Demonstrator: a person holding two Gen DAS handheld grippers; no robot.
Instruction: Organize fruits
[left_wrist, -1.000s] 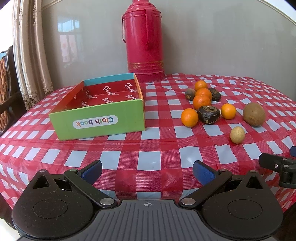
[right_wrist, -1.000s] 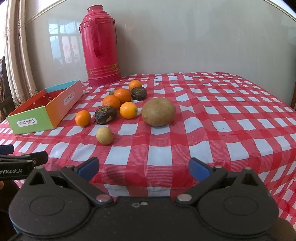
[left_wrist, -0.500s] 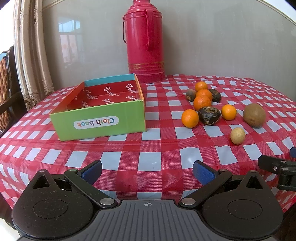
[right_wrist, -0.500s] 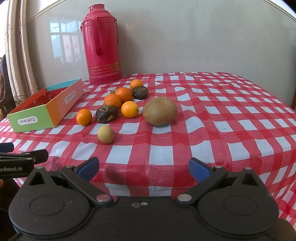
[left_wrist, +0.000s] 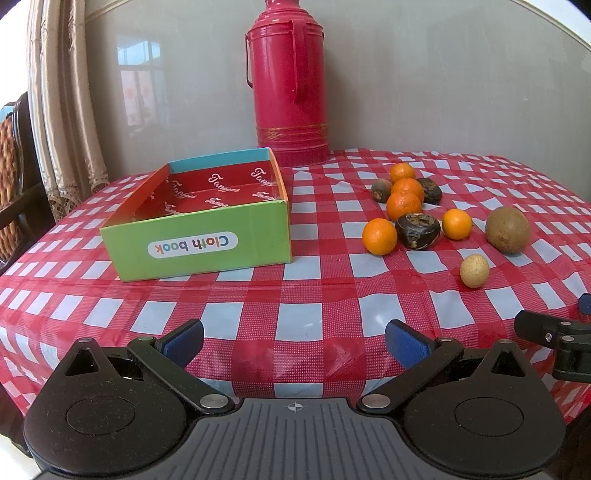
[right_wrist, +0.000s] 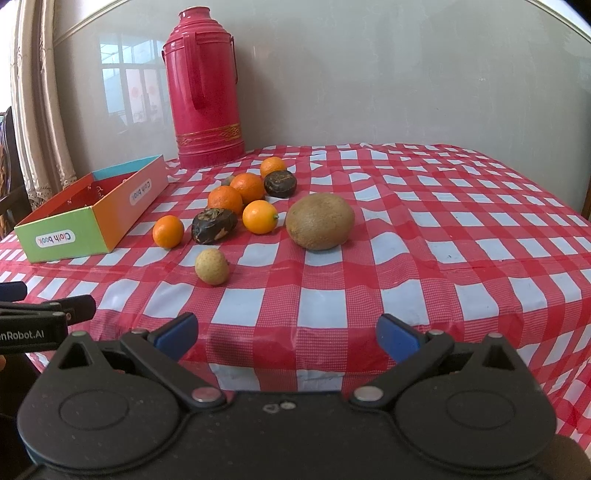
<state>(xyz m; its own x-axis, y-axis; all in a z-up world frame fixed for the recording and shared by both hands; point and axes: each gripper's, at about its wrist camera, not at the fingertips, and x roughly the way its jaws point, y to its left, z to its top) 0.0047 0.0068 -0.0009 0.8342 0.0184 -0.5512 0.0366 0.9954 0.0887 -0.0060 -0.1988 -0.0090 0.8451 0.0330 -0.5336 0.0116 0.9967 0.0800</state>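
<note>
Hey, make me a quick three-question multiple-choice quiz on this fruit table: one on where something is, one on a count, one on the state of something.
1. Where does the red thermos stand?
A. Inside the box
B. At the back of the table, by the wall
C. Between the two grippers

2. How many orange fruits lie on the tablecloth?
A. Two
B. Five
C. Eight

3. What state is the Cloth book box in?
A. Open and holding no fruit
B. Closed with a lid
C. Full of fruit

Answers: 1 B, it rises behind the box against the wall. 2 B, five show around the dark fruits. 3 A, its red inside is bare, as far as the left wrist view shows.
</note>
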